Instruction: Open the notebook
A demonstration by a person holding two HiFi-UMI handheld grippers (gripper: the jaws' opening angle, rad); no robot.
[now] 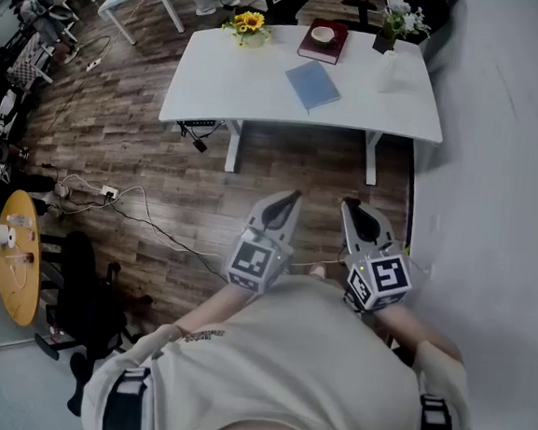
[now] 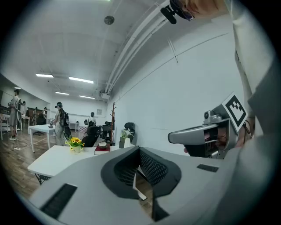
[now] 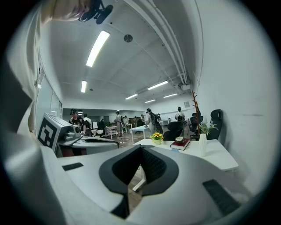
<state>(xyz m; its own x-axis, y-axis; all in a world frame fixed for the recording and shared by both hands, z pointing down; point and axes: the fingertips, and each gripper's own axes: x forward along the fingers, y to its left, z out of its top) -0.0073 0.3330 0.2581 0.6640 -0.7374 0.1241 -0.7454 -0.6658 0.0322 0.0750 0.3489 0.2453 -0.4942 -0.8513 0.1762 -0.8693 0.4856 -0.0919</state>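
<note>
Left gripper [image 1: 294,196] and right gripper [image 1: 347,205] are hovering side by side, jaws on each pressing fully together, gripping nothing. Notebook [image 1: 312,85] is lying closed on table [image 1: 214,92], well ahead of both tips.
</note>
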